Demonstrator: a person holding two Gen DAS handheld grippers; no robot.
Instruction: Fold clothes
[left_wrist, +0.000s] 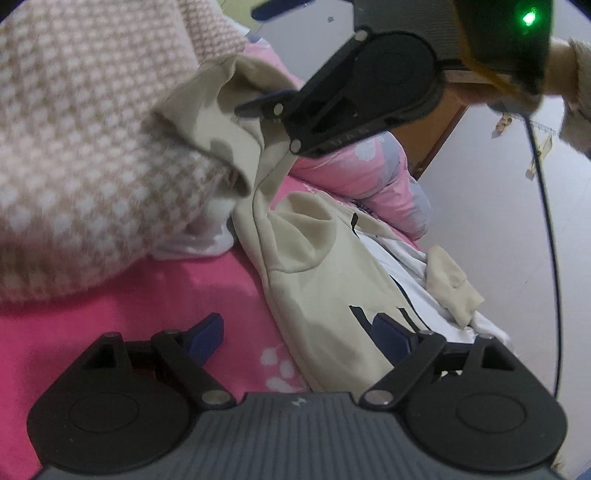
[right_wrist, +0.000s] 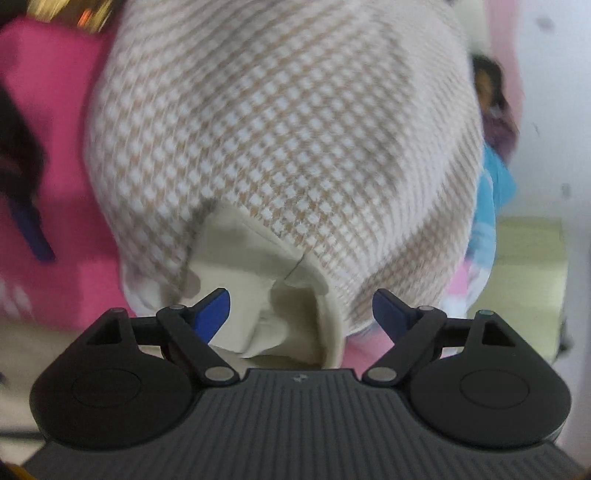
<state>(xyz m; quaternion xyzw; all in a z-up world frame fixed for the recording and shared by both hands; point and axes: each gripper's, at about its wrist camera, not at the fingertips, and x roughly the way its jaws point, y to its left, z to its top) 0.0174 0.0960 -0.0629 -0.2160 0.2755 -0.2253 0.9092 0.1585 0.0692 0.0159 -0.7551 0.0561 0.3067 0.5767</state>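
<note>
Clothes were seen heaped on the pink bed (left_wrist: 122, 332): a checked knit garment (left_wrist: 85, 147) was bunched in a mound, and a cream hoodie (left_wrist: 321, 295) was spread loosely beside it, one cream fold tucked under the knit's edge; neither piece was seen lying in a flat fold. The left gripper (left_wrist: 301, 338) was held low above the hoodie's hem with its jaws spread wide and nothing between them; the right gripper (right_wrist: 301, 312) was pointed straight at the knit mound, its jaws likewise parted, cream fabric lying in the gap but not pinched. In the left view the right gripper was seen hanging over the far part of the hoodie, a person's hand (left_wrist: 480, 88) behind it. A pink quilt (left_wrist: 373, 173) was bundled toward the bed's far edge.

Trouble could be judged likely where the two garments overlapped; if the jaws were closed there, knit and cream cloth might be caught together and dragged as one lump. A shallow pinch on the thick knit might slip. Blur in the right view left the exact contact uncertain.
</note>
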